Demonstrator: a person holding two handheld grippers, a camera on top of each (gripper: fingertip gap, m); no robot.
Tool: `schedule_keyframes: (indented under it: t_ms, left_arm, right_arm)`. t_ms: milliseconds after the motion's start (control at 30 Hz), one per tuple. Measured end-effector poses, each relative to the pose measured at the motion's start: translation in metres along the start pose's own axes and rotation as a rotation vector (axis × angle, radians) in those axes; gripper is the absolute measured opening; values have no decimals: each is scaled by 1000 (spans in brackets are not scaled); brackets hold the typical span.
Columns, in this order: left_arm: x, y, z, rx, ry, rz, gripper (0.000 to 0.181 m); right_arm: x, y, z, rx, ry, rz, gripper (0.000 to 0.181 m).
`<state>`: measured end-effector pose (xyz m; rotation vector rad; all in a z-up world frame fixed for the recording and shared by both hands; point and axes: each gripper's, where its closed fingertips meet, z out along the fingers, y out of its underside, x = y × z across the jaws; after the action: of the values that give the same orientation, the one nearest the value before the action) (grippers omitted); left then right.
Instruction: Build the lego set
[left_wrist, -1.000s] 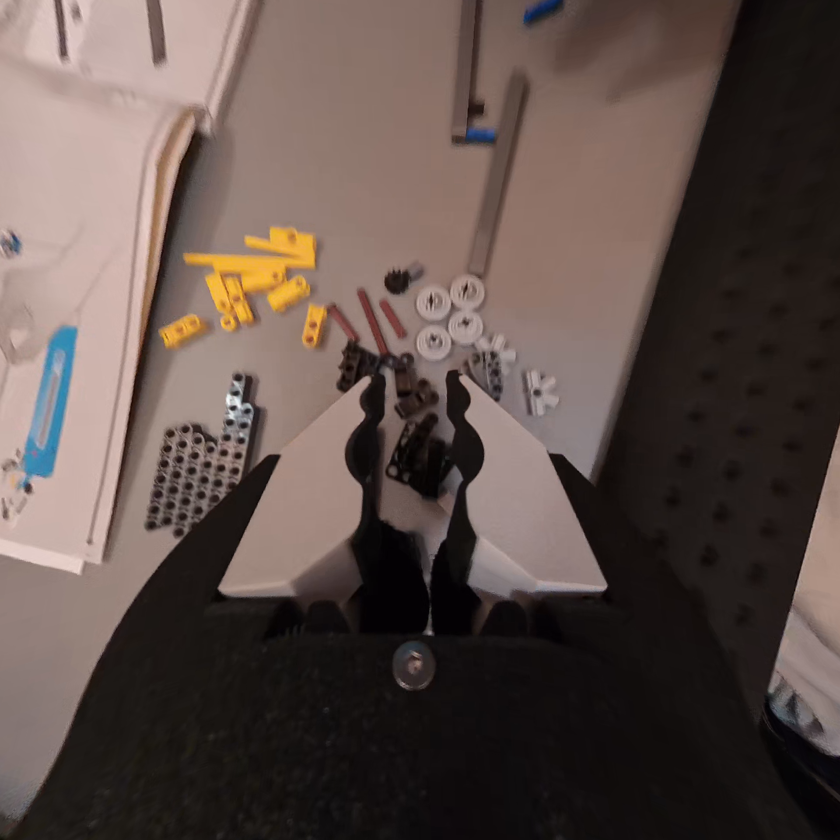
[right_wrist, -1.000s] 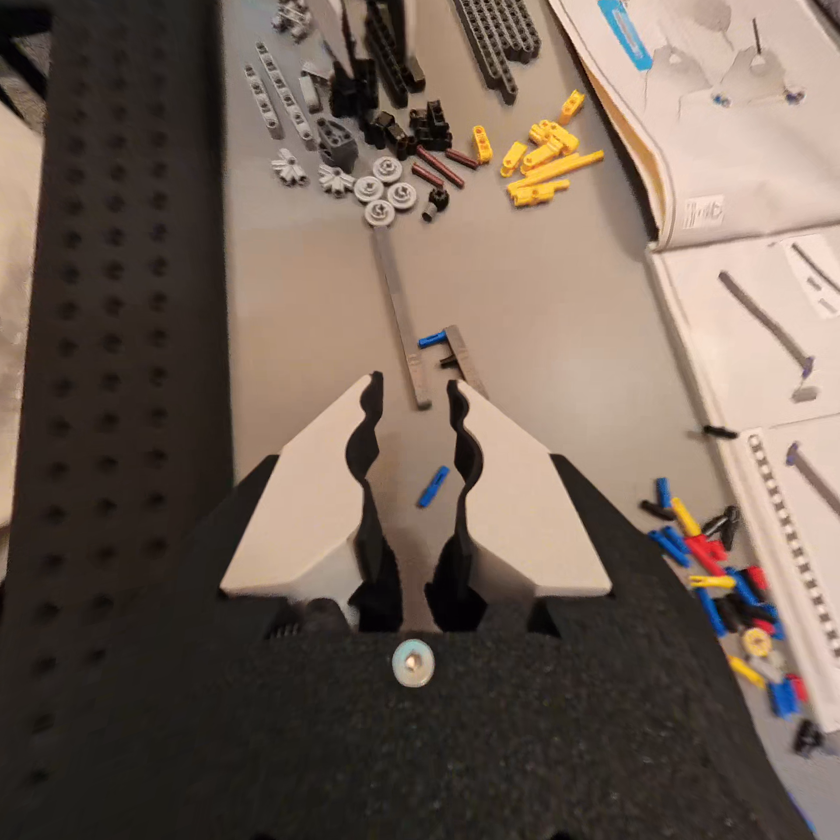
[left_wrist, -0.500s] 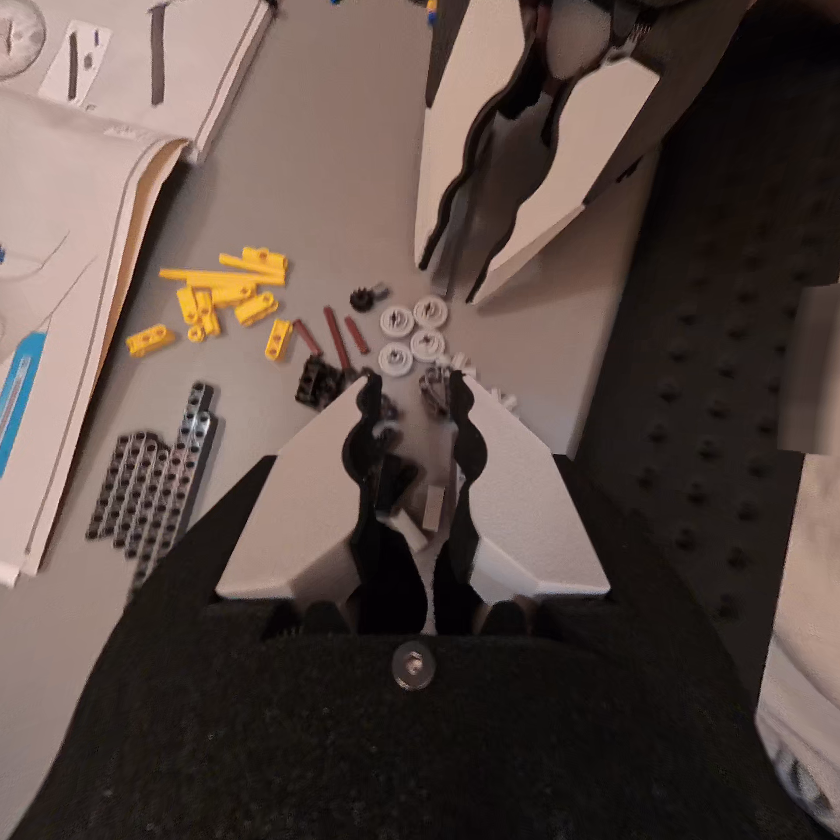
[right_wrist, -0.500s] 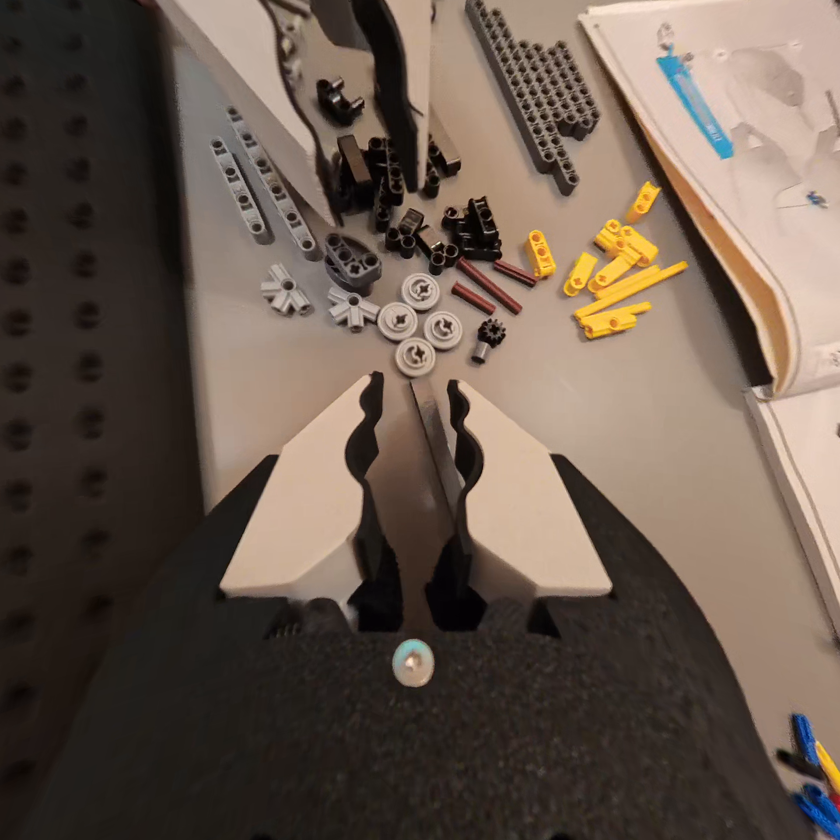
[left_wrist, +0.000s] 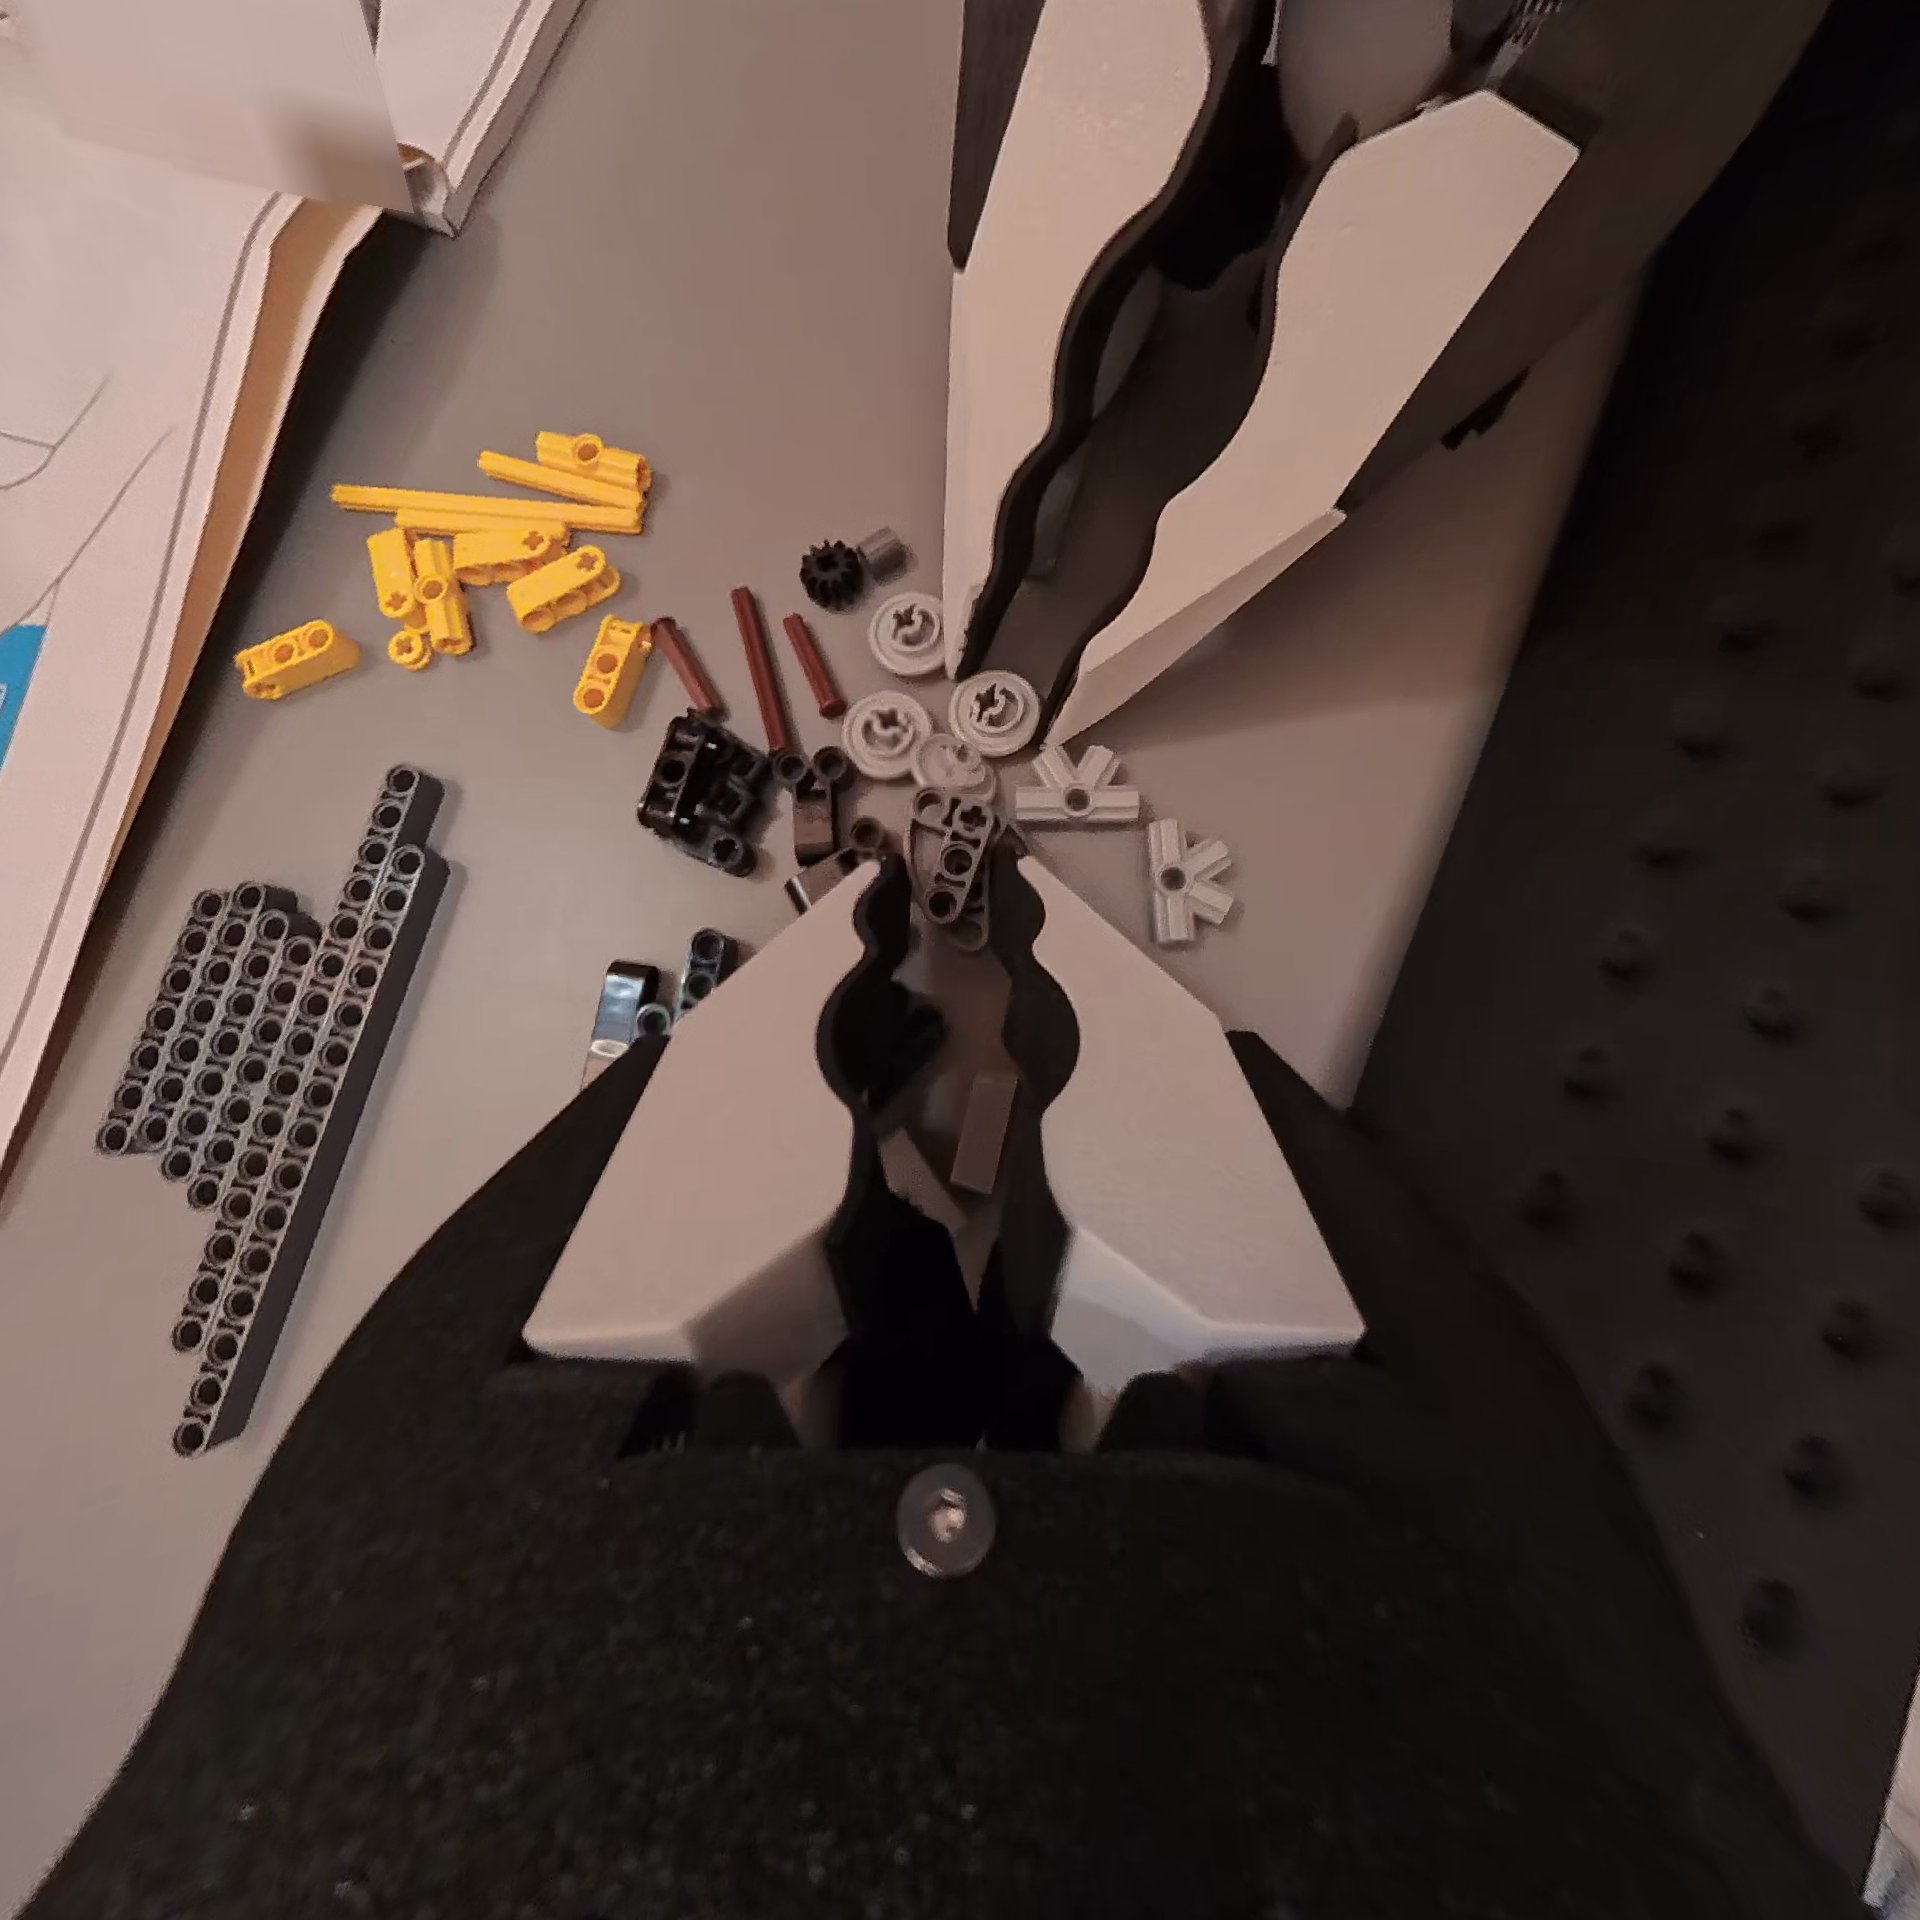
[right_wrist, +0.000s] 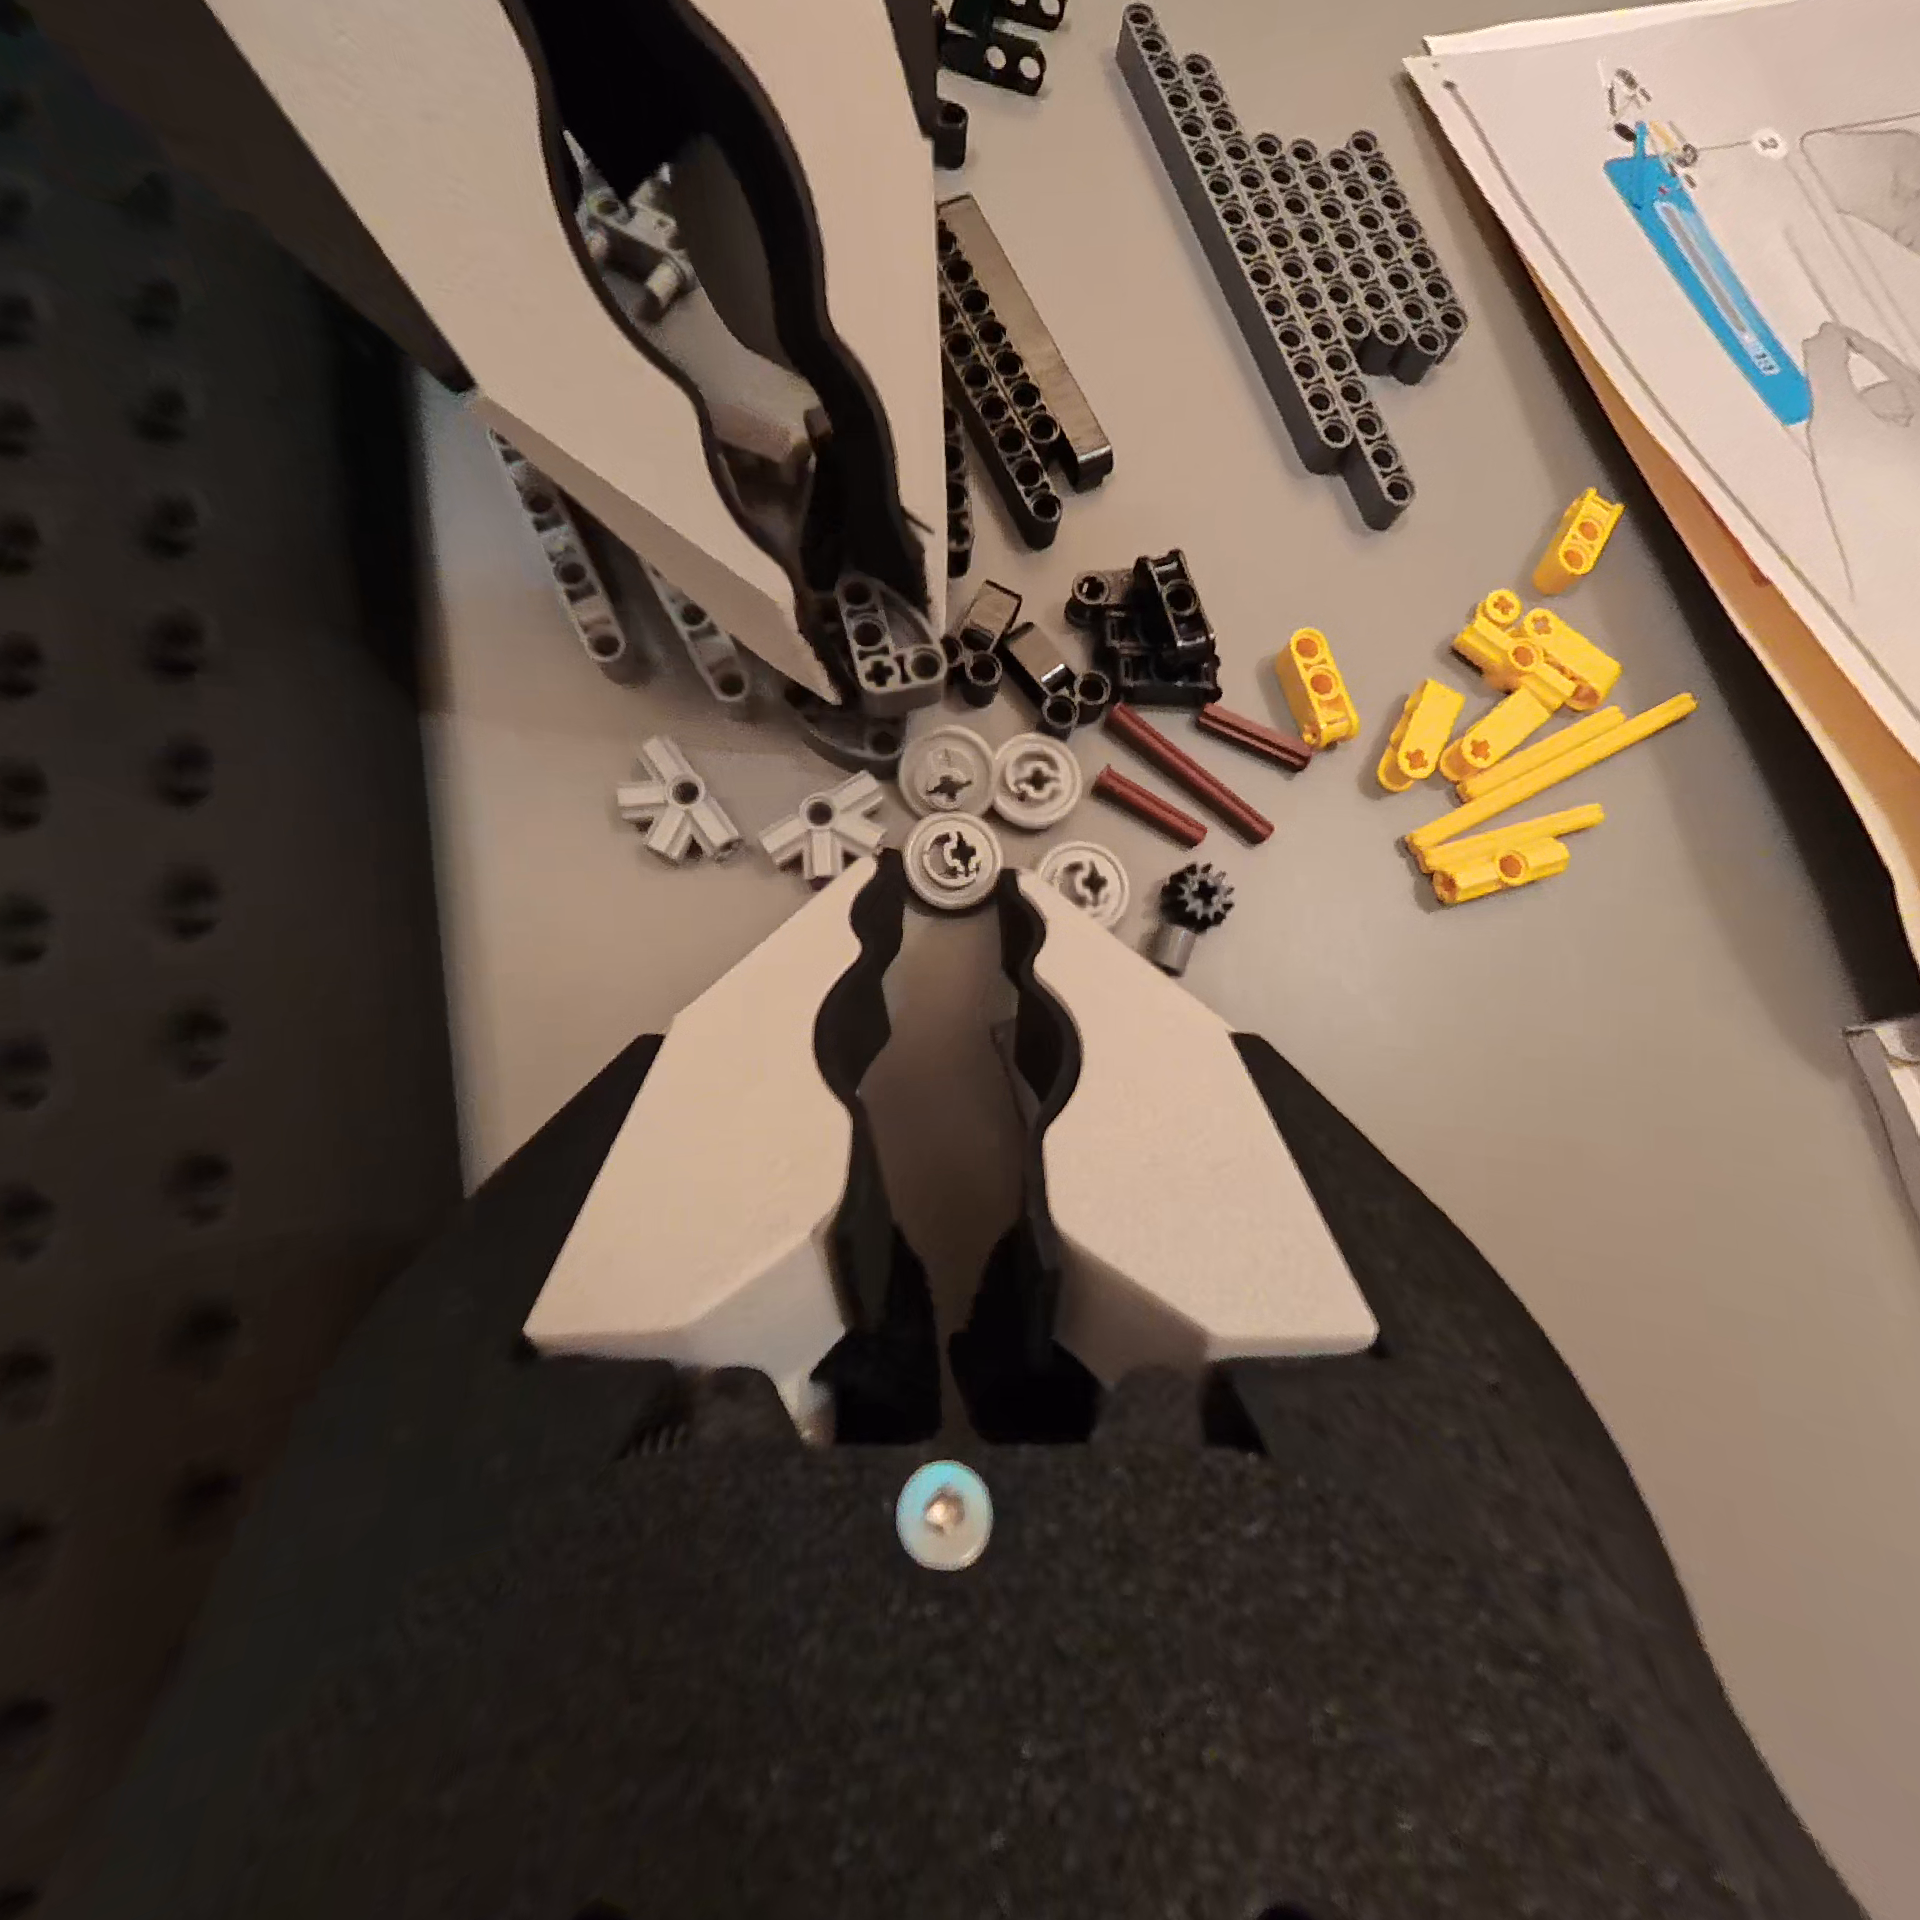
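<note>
The light grey round pulley wheel (right_wrist: 953, 858) lies flat on the tabletop (right_wrist: 1351, 1143), directly ahead of the right hand-held gripper (right_wrist: 948, 871), sitting between its fingertips, the jaws parted narrowly and gripping nothing; being round, it offers no long axis. The dark grey three-hole triangular liftarm (left_wrist: 951, 854) lies just ahead of the left hand-held gripper (left_wrist: 948, 868), long axis running along the fingers, jaws likewise narrowly apart. Judged: the right is nearer the wheel.

Loose lego pieces (right_wrist: 1143, 665) lie scattered flat, grouped by colour, unassembled.
</note>
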<state>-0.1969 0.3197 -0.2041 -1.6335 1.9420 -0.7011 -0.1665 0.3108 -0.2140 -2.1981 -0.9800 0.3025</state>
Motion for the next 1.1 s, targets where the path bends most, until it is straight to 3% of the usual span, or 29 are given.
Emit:
schedule_keyframes:
  t_ms: [367, 500, 700, 933, 1100]
  left_arm:
    - [-8, 13, -11, -4, -29, -33, 15]
    - [-3, -5, -16, 73, -26, -42, 24]
    - [20, -45, 1, 143, 60, -15, 27]
    - [25, -58, 56, -60, 79, 147, 24]
    - [28, -64, 70, -89, 112, 136, 19]
  right_arm:
    - [-5, -17, 11, -3, -20, -27, 24]
    - [6, -9, -23, 60, 20, 30, 27]
    - [43, 55, -84, 11, 176, 82, 27]
    - [63, 109, -121, -42, 109, 149, 31]
    - [77, 102, -143, 34, 70, 130, 48]
